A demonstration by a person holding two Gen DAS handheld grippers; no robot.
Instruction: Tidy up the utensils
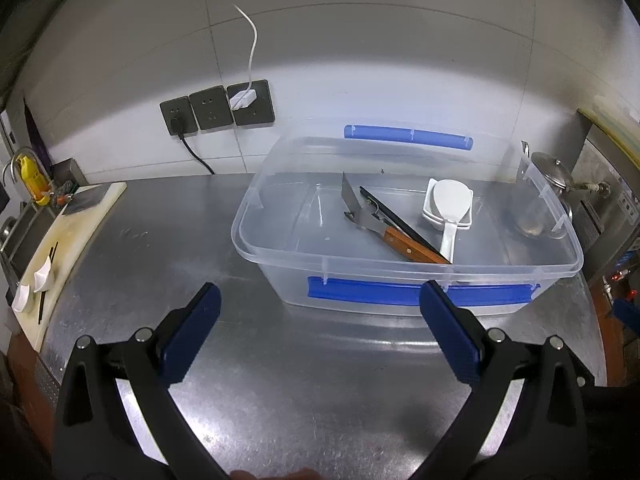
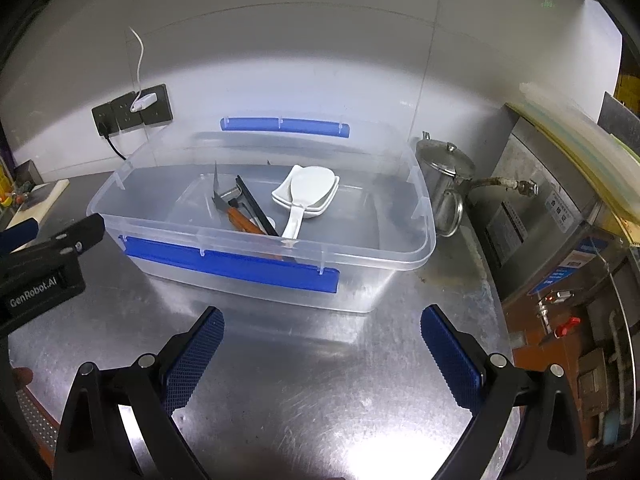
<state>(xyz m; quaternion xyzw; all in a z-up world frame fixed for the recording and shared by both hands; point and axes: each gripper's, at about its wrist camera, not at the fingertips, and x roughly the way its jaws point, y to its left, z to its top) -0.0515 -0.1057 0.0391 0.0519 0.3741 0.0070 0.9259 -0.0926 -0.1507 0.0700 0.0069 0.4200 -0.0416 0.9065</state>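
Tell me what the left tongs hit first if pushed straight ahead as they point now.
Most likely the near wall of the clear bin, around its blue latch. The left tongs are open, with only bare steel counter before it. Depth is hard to judge; aimed lower, they might meet the counter first.

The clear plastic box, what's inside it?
Inside the clear box lie a wooden-handled knife, black chopsticks, and a white spoon resting on white dishes. The dishes' insides are covered by the spoon.

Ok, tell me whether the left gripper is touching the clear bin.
Apart. The right wrist view shows the left gripper open beside the clear bin, with bare steel counter between them.
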